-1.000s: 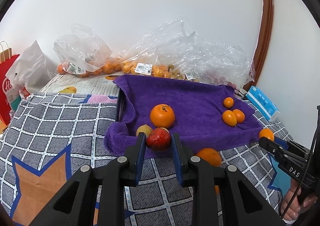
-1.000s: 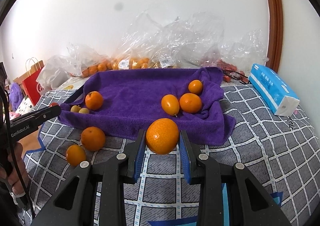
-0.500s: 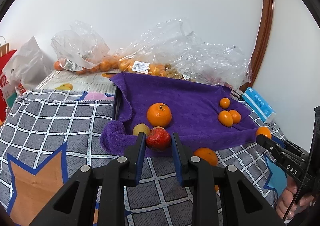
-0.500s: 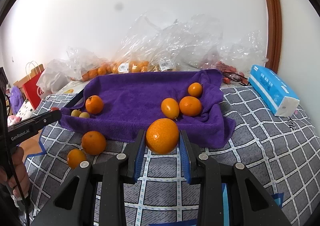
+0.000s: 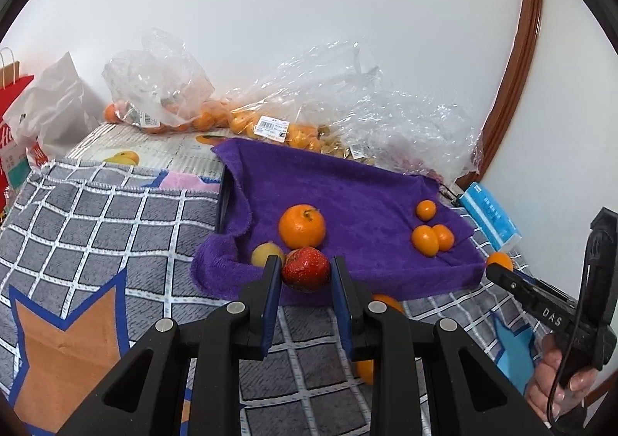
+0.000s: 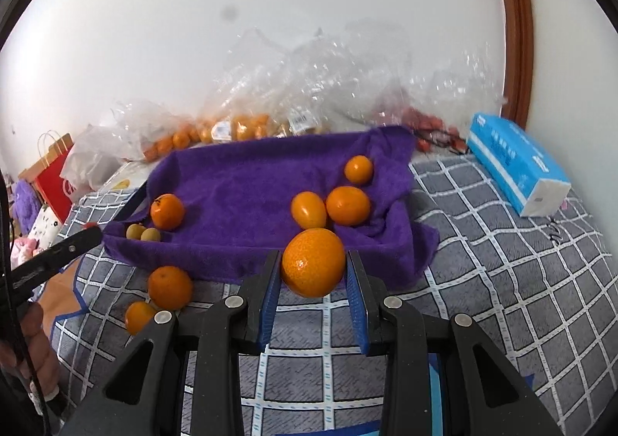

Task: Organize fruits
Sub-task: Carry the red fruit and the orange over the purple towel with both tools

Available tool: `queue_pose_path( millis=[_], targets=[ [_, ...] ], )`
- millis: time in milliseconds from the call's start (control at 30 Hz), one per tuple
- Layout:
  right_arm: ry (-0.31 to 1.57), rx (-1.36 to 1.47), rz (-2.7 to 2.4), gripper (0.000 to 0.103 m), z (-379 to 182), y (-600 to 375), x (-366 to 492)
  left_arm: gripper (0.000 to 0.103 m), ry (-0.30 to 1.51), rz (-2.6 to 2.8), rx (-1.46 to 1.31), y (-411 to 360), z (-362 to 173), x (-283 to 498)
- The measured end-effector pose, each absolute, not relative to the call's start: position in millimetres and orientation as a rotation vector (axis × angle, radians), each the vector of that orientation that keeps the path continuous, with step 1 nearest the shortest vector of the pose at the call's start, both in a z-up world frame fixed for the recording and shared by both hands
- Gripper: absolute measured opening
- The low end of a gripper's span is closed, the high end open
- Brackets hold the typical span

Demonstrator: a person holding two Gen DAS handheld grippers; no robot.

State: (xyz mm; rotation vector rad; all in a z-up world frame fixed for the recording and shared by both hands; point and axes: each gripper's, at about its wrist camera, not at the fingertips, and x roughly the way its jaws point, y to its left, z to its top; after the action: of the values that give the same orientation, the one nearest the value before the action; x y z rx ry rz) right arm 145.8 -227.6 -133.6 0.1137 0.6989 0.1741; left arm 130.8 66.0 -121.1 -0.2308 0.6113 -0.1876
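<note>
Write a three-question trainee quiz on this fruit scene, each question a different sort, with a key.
1. True or false: the left gripper is shut on a red strawberry.
2. Multiple choice: what does the right gripper hold? A) a yellow plum B) a large orange C) the blue tissue pack
3. Fill in: in the right wrist view, ___ orange fruits lie loose on the checked blanket, in front of the purple towel.

Key: 1 true; 2 B; 3 two (a mandarin and a smaller fruit).
</note>
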Motion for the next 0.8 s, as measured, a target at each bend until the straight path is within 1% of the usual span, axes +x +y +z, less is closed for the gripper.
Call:
queue_pose_path(
  millis=[167,367,567,667,800],
  targets=[
    [0.665,0.115,0.179,0.033,-114,-235,159,0.025,0.614,-0.207,-0.183,50,-106,145],
    [0.668,0.094,0.191,0.033,-106,-231,185,0.025,0.657,-0.233,-0.199,38,-109,178],
    [0.727,0.098,0.202,0.033,-137,-229,201,0.025,0.709,-0.239,-0.199,35,-131,194],
    [0.788,0.09,0.192,0.033,-151,-231,210,0.025,0.741,-0.224,-0.181,33,-141,200],
    [0.824,0.12,0.183,0.033,-160,-237,216,0.025,0.782,-0.256,-0.252,38,-149,208]
  ],
)
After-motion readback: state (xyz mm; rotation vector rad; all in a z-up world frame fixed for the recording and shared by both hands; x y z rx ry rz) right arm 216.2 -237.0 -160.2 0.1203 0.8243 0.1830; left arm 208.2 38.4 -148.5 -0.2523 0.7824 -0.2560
